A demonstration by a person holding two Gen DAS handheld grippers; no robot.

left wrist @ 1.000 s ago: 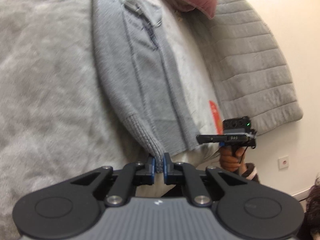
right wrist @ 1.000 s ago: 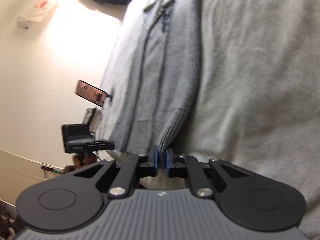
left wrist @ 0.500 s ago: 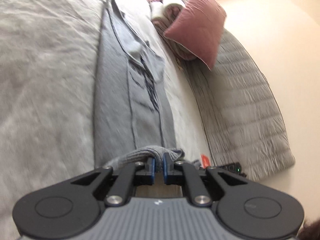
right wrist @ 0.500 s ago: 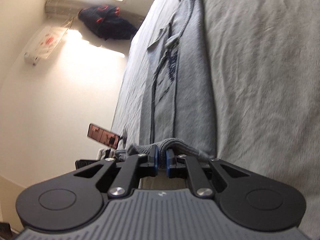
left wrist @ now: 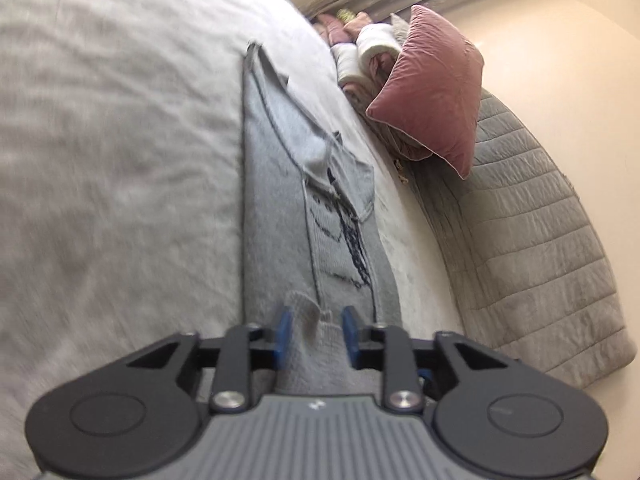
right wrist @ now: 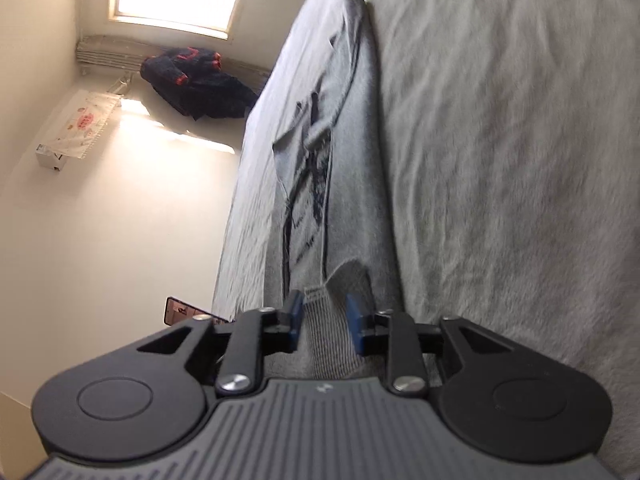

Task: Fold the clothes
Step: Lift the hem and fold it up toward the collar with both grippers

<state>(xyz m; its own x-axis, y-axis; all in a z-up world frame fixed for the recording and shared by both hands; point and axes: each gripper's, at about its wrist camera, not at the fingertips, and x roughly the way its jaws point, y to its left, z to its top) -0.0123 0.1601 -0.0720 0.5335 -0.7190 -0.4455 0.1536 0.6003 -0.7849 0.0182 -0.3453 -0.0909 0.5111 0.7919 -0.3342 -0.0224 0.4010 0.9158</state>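
Observation:
A grey knit sweater (left wrist: 280,200) with a dark stitched pattern lies lengthwise on the bed, folded into a long narrow strip. It also shows in the right wrist view (right wrist: 344,168). My left gripper (left wrist: 314,334) is open, its blue pads either side of the sweater's ribbed hem (left wrist: 316,352), which lies loose between them. My right gripper (right wrist: 326,322) is open too, with the ribbed hem (right wrist: 328,344) between its pads. The hem is doubled over onto the sweater's body.
The light grey bedspread (left wrist: 112,160) lies under the sweater. A pink cushion (left wrist: 432,92), rolled clothes (left wrist: 368,52) and a quilted grey blanket (left wrist: 540,260) lie on one side. A dark garment (right wrist: 200,80) lies by the window, a phone (right wrist: 184,312) at the bed's edge.
Both grippers carried the hem up and forward over the sweater, then opened and let it go. A second ago they were shut on the hem at the bed's edge.

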